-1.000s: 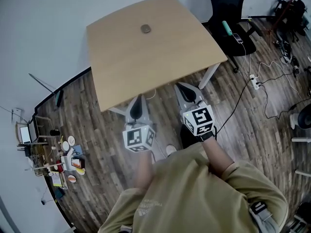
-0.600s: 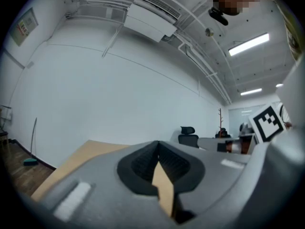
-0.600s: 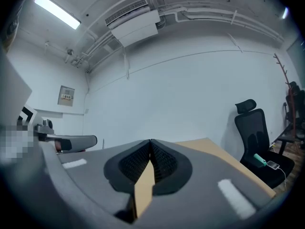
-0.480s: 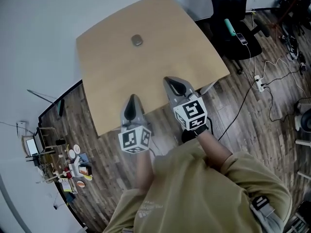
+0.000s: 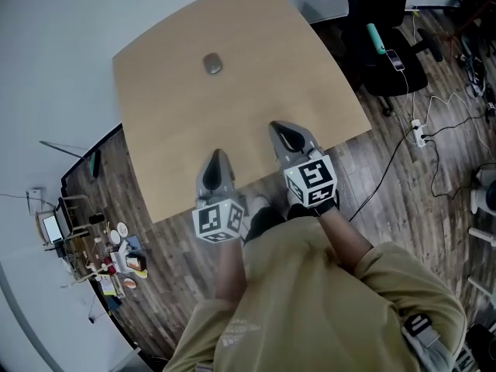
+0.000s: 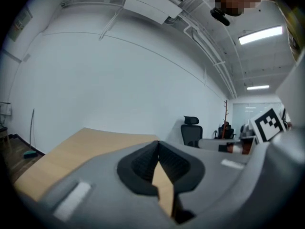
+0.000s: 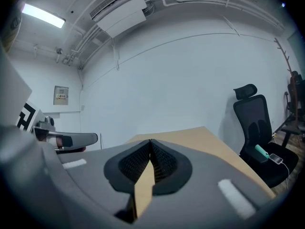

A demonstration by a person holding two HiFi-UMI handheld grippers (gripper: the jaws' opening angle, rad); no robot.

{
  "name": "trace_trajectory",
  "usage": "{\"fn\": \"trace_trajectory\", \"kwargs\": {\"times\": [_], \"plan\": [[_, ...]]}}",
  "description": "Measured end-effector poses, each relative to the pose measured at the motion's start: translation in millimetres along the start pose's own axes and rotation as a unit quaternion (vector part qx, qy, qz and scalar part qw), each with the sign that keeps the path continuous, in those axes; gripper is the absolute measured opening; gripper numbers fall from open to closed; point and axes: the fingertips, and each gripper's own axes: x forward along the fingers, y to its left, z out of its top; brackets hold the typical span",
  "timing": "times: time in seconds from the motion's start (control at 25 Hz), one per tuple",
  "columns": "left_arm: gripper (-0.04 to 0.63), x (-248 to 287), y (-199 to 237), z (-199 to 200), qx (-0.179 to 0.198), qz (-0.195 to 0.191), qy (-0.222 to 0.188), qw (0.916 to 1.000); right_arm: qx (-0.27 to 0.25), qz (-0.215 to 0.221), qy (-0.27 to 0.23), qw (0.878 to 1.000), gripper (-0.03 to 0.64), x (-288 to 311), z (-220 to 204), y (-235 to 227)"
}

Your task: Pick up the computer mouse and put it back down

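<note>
The computer mouse (image 5: 212, 63) lies alone on the wooden table (image 5: 263, 91), in the frame's upper left, well apart from both tools. The left gripper (image 5: 217, 155) and right gripper (image 5: 277, 126) sit low-centre over the table's near edge, each with its jaws pressed together on nothing. Arriving unspread would likely shove the smooth mouse away. A black chair (image 5: 387, 45) stands upper right on the plank floor (image 5: 403, 184).

No readable text anywhere (the wall notice (image 7: 61, 96) is too small to make out).
</note>
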Motion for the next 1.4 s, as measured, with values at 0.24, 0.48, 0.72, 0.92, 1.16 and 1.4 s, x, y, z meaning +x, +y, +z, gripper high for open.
{"fn": "trace_trajectory", "kwargs": {"times": [0.24, 0.48, 0.72, 0.92, 1.16, 1.4], "plan": [[0.002, 40.7, 28.4, -9.0, -0.003, -0.007, 0.016, 0.9999, -0.004, 0.010, 0.023, 1.000, 0.006, 48.8, -11.7, -3.0], [0.002, 104.1, 61.5, -7.2, 0.001, -0.035, 0.030, 0.9989, -0.014, 0.005, 0.043, 0.999, 0.006, 114.5, -10.1, -13.8], [0.002, 158.7, 108.6, -3.1, -0.006, -0.051, 0.045, 0.9977, -0.015, 0.001, 0.070, 0.997, 0.006, 184.9, -11.7, -19.3], [0.002, 189.2, 145.1, -19.3, -0.011, -0.046, 0.070, 0.9964, -0.010, 0.005, 0.108, 0.994, 0.012, 236.2, -33.2, -22.7], [0.002, 223.2, 181.9, -38.8, -0.024, -0.036, 0.092, 0.9948, -0.008, 0.009, 0.151, 0.989, 0.034, 302.7, -61.7, -36.9], [0.002, 248.5, 219.5, -54.0, -0.040, -0.020, 0.104, 0.9936, -0.001, 0.000, 0.193, 0.981, 0.124, 374.1, -94.5, -57.5]]}}
